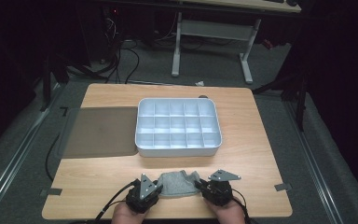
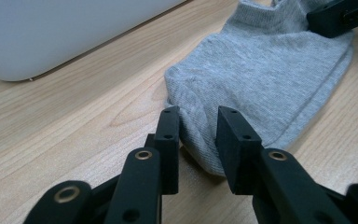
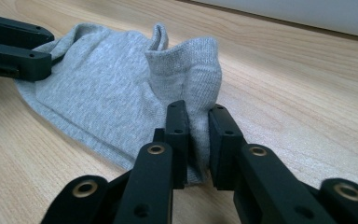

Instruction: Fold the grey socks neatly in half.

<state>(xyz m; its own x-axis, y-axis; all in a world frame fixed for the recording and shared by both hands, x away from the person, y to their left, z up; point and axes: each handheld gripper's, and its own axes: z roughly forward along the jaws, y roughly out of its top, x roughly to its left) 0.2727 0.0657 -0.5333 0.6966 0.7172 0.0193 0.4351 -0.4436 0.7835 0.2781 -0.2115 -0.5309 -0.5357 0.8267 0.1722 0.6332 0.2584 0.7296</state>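
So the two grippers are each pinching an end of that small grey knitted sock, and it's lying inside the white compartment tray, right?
Not quite. The left gripper and right gripper do each pinch an end of the small grey knitted sock, but it lies on the bare wooden table, in front of the white compartment tray, not inside it. The high view shows this.
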